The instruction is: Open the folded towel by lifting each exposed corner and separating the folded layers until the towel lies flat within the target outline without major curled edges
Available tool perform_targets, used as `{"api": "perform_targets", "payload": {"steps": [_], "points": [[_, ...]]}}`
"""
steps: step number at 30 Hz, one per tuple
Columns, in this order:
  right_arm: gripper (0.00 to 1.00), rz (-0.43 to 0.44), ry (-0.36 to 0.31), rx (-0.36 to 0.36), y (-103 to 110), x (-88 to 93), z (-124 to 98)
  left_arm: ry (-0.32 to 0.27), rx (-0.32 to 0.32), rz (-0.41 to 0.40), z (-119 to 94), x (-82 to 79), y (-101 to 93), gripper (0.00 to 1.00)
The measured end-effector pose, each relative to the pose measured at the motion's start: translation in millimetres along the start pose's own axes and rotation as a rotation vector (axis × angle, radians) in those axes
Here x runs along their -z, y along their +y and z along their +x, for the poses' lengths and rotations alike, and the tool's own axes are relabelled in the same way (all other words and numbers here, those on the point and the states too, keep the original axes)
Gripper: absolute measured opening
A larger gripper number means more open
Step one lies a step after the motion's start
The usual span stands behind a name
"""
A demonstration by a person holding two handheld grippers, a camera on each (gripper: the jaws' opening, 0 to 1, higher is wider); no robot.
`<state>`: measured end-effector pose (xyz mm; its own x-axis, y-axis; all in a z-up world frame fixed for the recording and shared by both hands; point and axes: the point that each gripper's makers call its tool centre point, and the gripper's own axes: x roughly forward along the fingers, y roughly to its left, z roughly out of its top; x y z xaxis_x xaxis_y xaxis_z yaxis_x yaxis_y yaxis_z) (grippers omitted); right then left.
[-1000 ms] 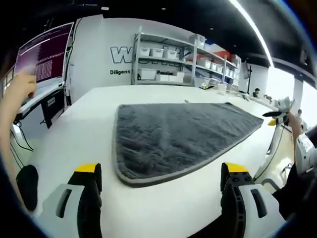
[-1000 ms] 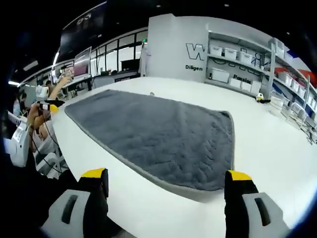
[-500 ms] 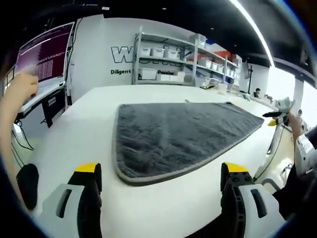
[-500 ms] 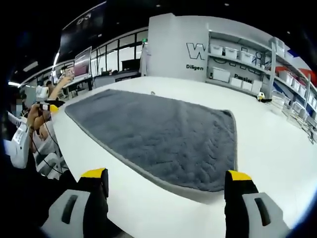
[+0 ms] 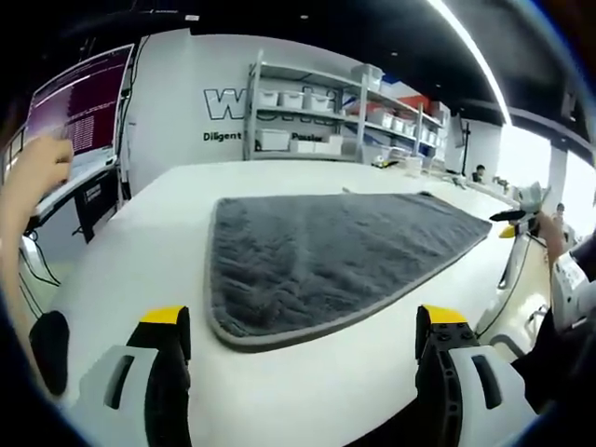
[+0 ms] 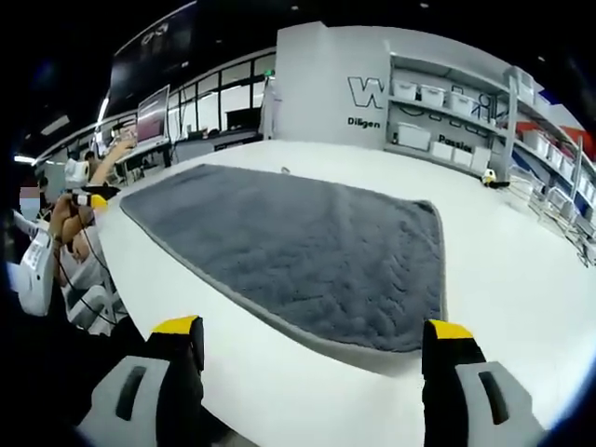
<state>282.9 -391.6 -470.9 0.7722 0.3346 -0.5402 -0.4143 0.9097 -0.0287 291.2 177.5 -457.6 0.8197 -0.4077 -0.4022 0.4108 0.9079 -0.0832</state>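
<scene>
Hovering with jaws spread and empty, the left gripper and right gripper face the grey towel lying flat on the white table, so the unfolding looks finished, leaving only an edge check.

Left gripper view: cam sits low, just above the white table edge, looks fwd across the grey towel toward the shelving at 12 o'clock; own jaws wide apart at 7 and 5. Towel's near corner close, far end runs to 2 o'clock.

Right gripper view: also low at table edge, nearer the towel, facing shelving at 1 o'clock; towel stretches to 10 o'clock.

Shared: same towel, table top, shelf wall w/ lettering, seen from opposite ends of one long side.
</scene>
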Motion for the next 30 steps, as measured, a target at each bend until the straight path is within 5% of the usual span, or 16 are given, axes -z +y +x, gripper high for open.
{"api": "perform_targets", "payload": {"steps": [30], "points": [[0.99,0.029,-0.007,-0.013,2.6,0.3,2.9,0.000,-0.009,-0.010,-4.0,-0.5,5.8,0.99]]}}
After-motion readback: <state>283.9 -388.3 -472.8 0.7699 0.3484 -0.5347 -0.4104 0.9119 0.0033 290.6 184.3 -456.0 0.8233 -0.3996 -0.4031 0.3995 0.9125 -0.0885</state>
